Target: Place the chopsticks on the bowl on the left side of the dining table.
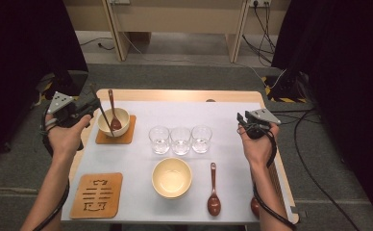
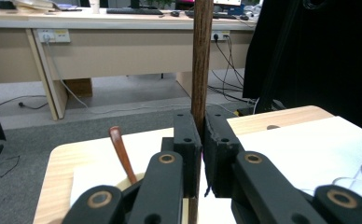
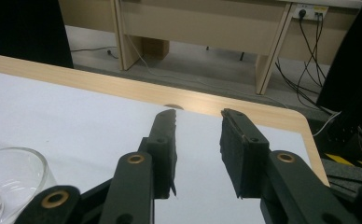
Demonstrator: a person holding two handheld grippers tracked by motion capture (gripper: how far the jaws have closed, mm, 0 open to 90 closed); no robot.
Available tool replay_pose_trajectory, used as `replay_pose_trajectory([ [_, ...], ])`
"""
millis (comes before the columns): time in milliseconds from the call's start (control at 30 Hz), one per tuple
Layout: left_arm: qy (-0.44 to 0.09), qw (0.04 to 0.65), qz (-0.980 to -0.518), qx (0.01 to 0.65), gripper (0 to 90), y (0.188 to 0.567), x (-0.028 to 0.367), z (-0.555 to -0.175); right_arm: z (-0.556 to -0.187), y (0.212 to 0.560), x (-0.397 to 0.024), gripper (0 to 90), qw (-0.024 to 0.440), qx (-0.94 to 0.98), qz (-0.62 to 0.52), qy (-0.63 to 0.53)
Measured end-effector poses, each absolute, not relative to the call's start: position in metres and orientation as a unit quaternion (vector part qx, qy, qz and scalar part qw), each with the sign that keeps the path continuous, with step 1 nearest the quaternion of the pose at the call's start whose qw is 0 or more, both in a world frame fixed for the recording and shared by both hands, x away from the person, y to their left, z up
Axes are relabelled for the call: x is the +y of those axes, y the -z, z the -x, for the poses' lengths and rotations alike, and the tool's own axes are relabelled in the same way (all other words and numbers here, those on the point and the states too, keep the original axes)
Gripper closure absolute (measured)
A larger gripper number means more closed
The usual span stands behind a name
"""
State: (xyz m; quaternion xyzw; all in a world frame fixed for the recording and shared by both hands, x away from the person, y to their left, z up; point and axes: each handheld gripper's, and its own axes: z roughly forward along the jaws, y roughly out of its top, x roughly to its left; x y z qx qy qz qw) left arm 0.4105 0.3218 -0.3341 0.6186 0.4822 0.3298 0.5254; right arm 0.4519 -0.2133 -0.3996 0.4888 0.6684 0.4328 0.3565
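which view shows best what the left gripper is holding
The left gripper view: the left gripper has its jaws shut on a wooden stick. In the high view it reads as a thin dark stick angled at the bowl.

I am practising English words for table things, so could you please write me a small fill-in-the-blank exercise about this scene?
1. The left gripper has its fingers shut on a dark wooden ____.
2. The far bowl stands on a coaster and holds a ____.
3. In the middle of the table, ____ empty glasses stand in a row.
4. The near bowl lies between a carved coaster and a ____.

Missing words: stick; spoon; three; spoon
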Motion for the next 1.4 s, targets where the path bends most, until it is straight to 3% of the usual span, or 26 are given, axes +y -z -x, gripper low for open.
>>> replay_pose_trajectory([
  [500,-0.343,0.497,-0.609,0.515,83.5,0.340,0.329,-0.424,-0.444,0.417,-0.221,65.9,0.357,0.673,-0.480,-0.435],
  [1400,-0.282,0.399,-0.577,0.655,83.3,0.388,0.326,-0.519,-0.435,0.419,-0.223,65.8,0.357,0.677,-0.471,-0.439],
])
